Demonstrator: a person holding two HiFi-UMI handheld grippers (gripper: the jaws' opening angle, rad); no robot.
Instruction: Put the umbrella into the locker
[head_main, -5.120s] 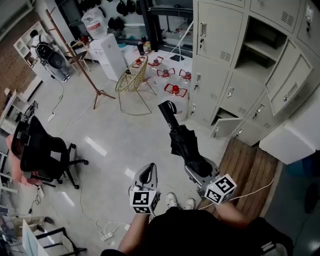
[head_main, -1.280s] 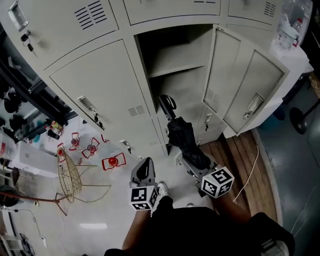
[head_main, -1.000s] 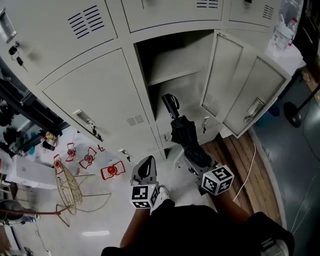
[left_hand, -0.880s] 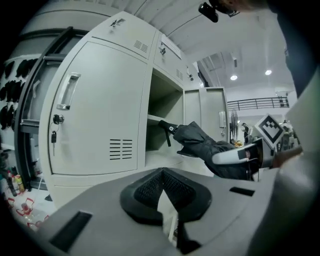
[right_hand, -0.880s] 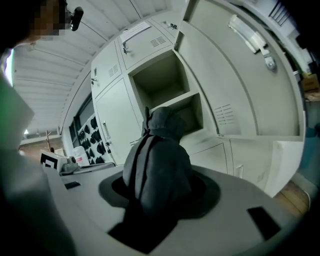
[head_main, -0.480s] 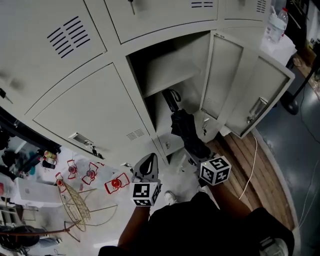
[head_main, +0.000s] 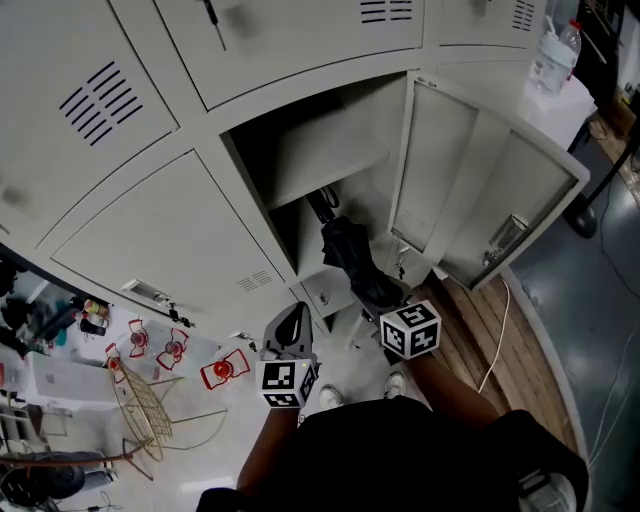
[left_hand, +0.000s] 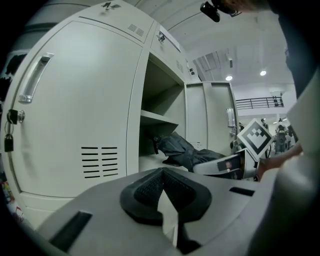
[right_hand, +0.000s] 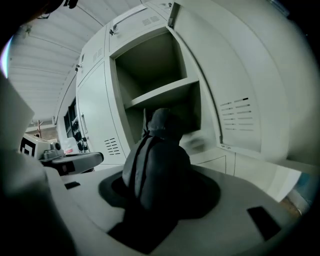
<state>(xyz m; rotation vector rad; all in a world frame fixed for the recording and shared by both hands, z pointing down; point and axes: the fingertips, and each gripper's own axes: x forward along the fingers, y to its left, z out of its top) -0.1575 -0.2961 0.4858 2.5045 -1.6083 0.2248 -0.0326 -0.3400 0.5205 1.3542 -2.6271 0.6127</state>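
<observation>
Umbrella (head_main: 350, 255), black and folded, is held out from the right gripper (head_main: 385, 297), whose jaws are clenched on the bunched fabric at its near end. The far end, with the dark handle (head_main: 322, 204), is already inside the open locker (head_main: 300, 150), in the lower space under the shelf (head_main: 318, 165). From the left gripper view the fabric lies across the front edge of that space. Whether it rests on the bottom there I cannot tell. The part above the shelf has nothing in it that I can see.

The locker door (head_main: 440, 185) stands swung out to the right of the opening, with a second door (head_main: 530, 205) open just beyond it. Doors to the left of the opening are closed, one with a row of vent slots (head_main: 250, 281).

Near and to the left, the left gripper (head_main: 296, 316) hangs apart from the umbrella and the locker. Its jaws are pressed together at the tips with nothing between them, and it points toward the closed door left of the opening.

Down on the pale floor at the far left lie some red-framed things (head_main: 225, 369) and a wire basket (head_main: 145, 398). A strip of wooden boards (head_main: 470, 340) with a pale cable (head_main: 505, 325) runs along the right.
</observation>
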